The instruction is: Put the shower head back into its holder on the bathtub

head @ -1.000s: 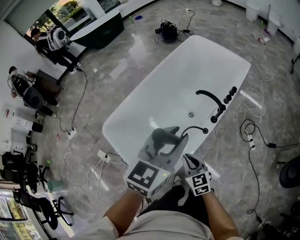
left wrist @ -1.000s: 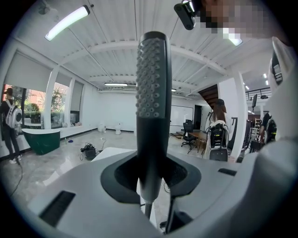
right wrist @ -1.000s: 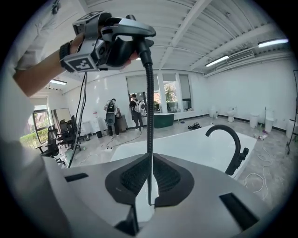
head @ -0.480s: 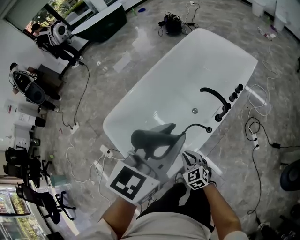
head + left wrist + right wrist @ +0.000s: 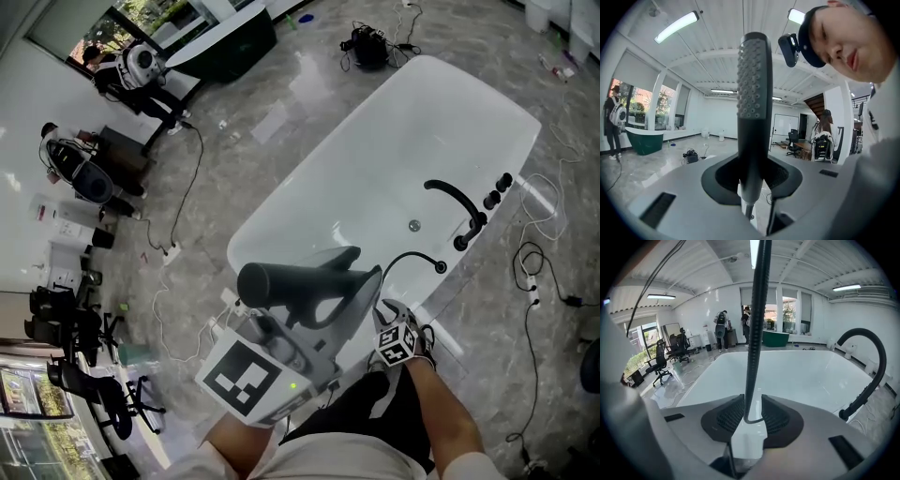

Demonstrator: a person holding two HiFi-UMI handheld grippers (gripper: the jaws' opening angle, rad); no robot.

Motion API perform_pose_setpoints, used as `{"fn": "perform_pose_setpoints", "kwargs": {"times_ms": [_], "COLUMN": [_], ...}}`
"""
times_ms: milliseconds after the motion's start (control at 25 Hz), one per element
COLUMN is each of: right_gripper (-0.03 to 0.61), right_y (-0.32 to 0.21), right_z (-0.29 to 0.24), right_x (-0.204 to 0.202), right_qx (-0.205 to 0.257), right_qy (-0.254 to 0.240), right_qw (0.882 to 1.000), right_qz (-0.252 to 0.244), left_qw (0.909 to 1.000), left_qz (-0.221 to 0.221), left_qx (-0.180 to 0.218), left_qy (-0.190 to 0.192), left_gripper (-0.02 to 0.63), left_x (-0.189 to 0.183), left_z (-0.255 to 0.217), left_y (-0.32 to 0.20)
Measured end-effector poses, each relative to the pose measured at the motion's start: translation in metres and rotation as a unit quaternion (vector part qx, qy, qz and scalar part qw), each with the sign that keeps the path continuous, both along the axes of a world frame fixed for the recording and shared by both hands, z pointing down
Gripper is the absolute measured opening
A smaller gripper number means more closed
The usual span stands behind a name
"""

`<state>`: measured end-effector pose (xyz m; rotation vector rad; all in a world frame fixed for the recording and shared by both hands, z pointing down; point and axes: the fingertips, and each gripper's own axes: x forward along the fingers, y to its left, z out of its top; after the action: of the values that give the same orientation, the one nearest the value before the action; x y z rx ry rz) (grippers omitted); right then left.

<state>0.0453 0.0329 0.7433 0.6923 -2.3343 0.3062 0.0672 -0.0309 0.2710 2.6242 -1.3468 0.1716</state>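
Note:
My left gripper (image 5: 352,281) is shut on the handle of the dark grey shower head (image 5: 281,281), which stands upright over the near end of the white bathtub (image 5: 375,159). In the left gripper view the shower head (image 5: 754,93) rises between the jaws of the left gripper (image 5: 751,180), nozzles facing left. My right gripper (image 5: 384,317) sits lower, at the tub's near rim. Its jaws stand either side of the black hose (image 5: 757,333) with a small gap, so the right gripper (image 5: 751,416) is open. The hose (image 5: 408,255) curves to a small black fitting (image 5: 441,267) on the rim.
A black arched faucet (image 5: 457,202) and black knobs (image 5: 499,187) stand on the tub's right rim. Cables and a power strip (image 5: 525,272) lie on the marble floor. A dark green tub (image 5: 225,42), office chairs (image 5: 84,375) and a person (image 5: 141,70) are far left.
The left gripper has risen toward the camera with the shower head, which now looks larger. The right gripper has dropped lower along the hose, near the tub's rim.

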Motion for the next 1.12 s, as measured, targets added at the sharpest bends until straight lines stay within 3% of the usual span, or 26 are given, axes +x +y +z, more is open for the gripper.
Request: {"fn": "perform_pose_setpoints", "kwargs": {"times_ms": [480,760,1120], "right_gripper": [0.095,0.070,0.069], "right_y": [-0.020,-0.023,-0.046], "right_z": [0.034,0.044,0.027], "right_x": [-0.028,-0.002,0.049], "right_qx": [-0.021,-0.039,-0.037], "right_qy": [-0.004,0.006,0.001], "right_qw": [1.000,0.998,0.990], "right_qz": [0.019,0.056,0.134], "left_qw": [0.9999,0.9981,0.9886], "left_qz": [-0.012,-0.058,-0.134], "left_qx": [-0.002,-0.004,-0.012], "left_qy": [0.001,-0.018,-0.068], "left_gripper": [0.114,0.114,0.114], "left_x": [-0.008,-0.048,-0.108], "left_z": [-0.007,0.009,0.029], "left_y": [-0.002,-0.019,-0.035]}}
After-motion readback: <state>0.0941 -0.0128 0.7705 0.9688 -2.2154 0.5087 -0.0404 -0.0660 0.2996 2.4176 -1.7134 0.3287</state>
